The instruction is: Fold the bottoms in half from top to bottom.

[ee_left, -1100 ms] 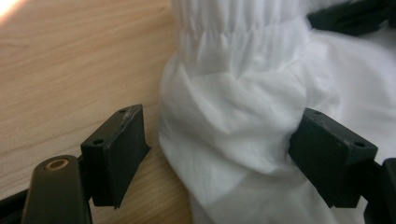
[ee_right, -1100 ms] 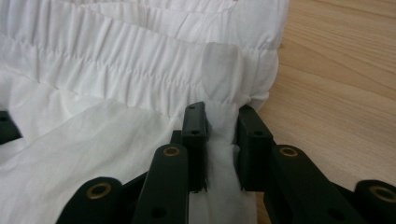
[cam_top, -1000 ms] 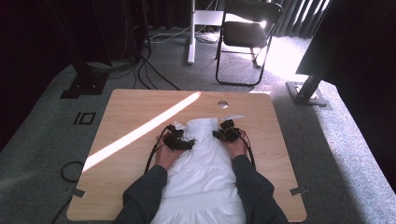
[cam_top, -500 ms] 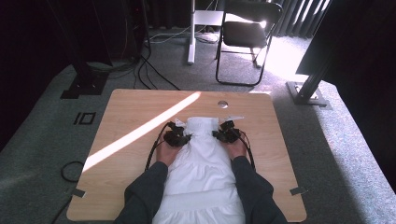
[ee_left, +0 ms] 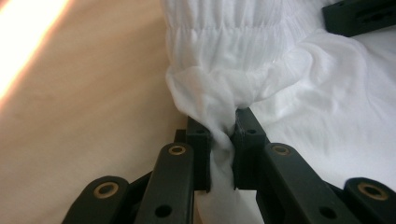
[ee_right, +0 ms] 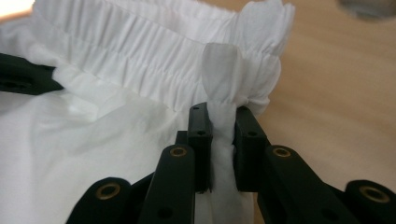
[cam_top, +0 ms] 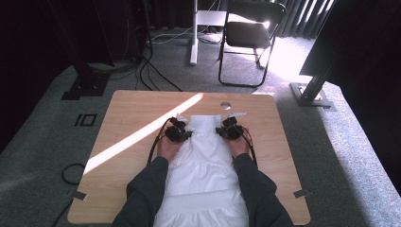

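A white dress (cam_top: 203,165) with a gathered elastic top lies lengthwise on the wooden table (cam_top: 127,113), its top end away from the person. My left gripper (cam_top: 178,134) holds the top's left side; its jaws have just been closing, and now pinch a bunch of the white fabric (ee_left: 219,116). My right gripper (cam_top: 230,130) grips the top's right side, jaws closed a little further on a white strap and fabric (ee_right: 223,112). In each gripper view the other gripper's black jaw pokes in at the far edge of the dress (ee_right: 154,60).
A bright strip of sunlight crosses the table's left half. A round cable hole (cam_top: 225,105) sits near the far edge. Beyond the table stand a black folding chair (cam_top: 246,38), a white stand and cables on the grey carpet.
The left gripper has shifted slightly inward onto the dress's top corner and closed on the fabric, lifting it a little. The right gripper has stayed in place.
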The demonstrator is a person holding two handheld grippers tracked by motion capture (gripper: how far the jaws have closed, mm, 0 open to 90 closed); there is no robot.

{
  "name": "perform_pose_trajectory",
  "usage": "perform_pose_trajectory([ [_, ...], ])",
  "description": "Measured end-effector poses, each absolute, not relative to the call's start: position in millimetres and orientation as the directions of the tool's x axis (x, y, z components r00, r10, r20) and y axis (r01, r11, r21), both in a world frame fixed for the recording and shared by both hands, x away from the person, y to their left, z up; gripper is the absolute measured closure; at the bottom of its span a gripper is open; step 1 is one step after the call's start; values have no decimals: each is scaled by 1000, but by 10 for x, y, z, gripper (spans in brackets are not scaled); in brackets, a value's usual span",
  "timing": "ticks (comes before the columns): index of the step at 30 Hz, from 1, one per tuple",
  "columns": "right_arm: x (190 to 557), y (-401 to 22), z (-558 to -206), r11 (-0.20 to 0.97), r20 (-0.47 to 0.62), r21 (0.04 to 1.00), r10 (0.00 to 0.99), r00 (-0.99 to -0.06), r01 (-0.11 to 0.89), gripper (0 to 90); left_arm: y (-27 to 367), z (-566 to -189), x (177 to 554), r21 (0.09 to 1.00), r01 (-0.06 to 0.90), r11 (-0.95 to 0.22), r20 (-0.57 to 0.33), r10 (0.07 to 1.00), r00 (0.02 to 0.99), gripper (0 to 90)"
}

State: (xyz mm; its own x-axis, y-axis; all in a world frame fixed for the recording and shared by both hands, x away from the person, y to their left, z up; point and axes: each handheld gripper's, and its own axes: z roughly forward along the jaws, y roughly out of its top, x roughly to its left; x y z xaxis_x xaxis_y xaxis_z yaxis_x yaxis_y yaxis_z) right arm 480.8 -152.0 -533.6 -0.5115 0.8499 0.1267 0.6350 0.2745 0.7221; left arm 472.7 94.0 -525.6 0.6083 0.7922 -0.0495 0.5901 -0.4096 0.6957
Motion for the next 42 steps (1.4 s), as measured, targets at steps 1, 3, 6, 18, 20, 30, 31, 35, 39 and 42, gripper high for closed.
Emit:
perform_pose_trajectory([
  [1,4809,-1533,-5252,267,123,741,848,-515,616,799,945,-5205,4745,704,583,-404,-48,793,608,809],
  [3,4814,-1549,-5095,260,111,770,846,-522,583,799,964,-5037,4782,729,558,-397,-39,790,612,809],
  [6,4837,-1587,-4734,221,98,825,851,-516,520,800,978,-4725,4822,773,503,-386,-12,784,620,809],
  [18,4737,-1565,-3865,184,30,922,845,-535,342,798,1081,-3815,4776,870,358,-339,49,782,621,808],
  [20,4666,-1565,-3829,188,29,922,839,-543,339,797,1111,-3803,4661,874,351,-335,41,772,634,807],
  [30,3861,-1681,-4027,222,49,918,757,-652,327,793,1251,-3964,3827,879,305,-365,28,681,732,798],
  [31,3767,-1696,-4059,230,46,917,749,-661,325,792,1259,-4008,3730,877,304,-371,30,674,738,796],
  [35,3425,-1750,-4218,243,56,914,717,-694,325,791,1298,-4237,3368,864,314,-394,15,643,765,790],
  [39,3216,-1754,-4416,278,56,896,703,-709,347,792,1293,-4480,3129,843,344,-414,-11,625,780,785],
  [42,2994,-1770,-4769,296,115,854,694,-711,428,791,1263,-4859,2870,792,420,-442,-73,615,785,782],
])
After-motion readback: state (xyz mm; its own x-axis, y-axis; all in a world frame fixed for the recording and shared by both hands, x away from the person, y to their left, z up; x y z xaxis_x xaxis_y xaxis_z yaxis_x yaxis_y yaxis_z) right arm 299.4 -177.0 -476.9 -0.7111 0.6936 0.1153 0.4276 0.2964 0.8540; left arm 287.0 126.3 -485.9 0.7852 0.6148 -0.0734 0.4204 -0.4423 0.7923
